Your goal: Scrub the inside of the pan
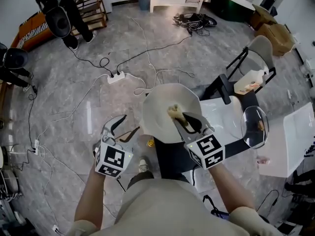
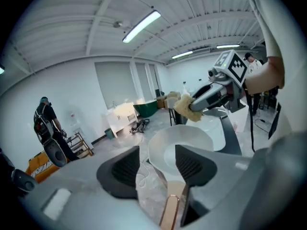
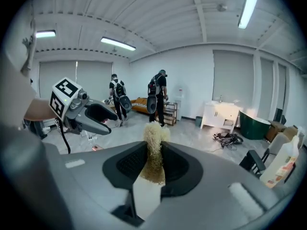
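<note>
Pale-yellow fibrous scrubber (image 3: 153, 163) sat pinched between the two dark fingers of the right gripper (image 3: 153, 145). Its frayed top stuck out past the fingertips and its lower end ran back down the gap between them.

The left gripper (image 2: 157, 150) had its fingers spread fairly wide, one on each side of the slim copper-coloured handle (image 2: 170, 209) of a white round pan (image 2: 178, 145). That handle lay deep between the fingers, close against the right-hand one. Crumpled clear plastic film (image 2: 147, 183) filled the space to the other finger, so the grip closed on the wrapped handle. The pan's bowl hung just beyond the left fingertips, tilted so that its pale inside faced back toward them.

In the head view the right fingertips and the scrubber lay over the inside of the pan. From the left gripper view the scrubber sat just above the far rim, and I could not tell whether it touched.

Past the right fingers lay a white table (image 1: 224, 113). On it were a clear glass lid (image 1: 255, 127) and, farther out, a pale plastic bottle with an orange label (image 1: 250, 81). Well beyond both sets of fingertips, a grey marbled floor (image 1: 88, 107) strewn with white and black cables stretched to a person in dark clothes (image 1: 61, 14) beside a wooden rack.
</note>
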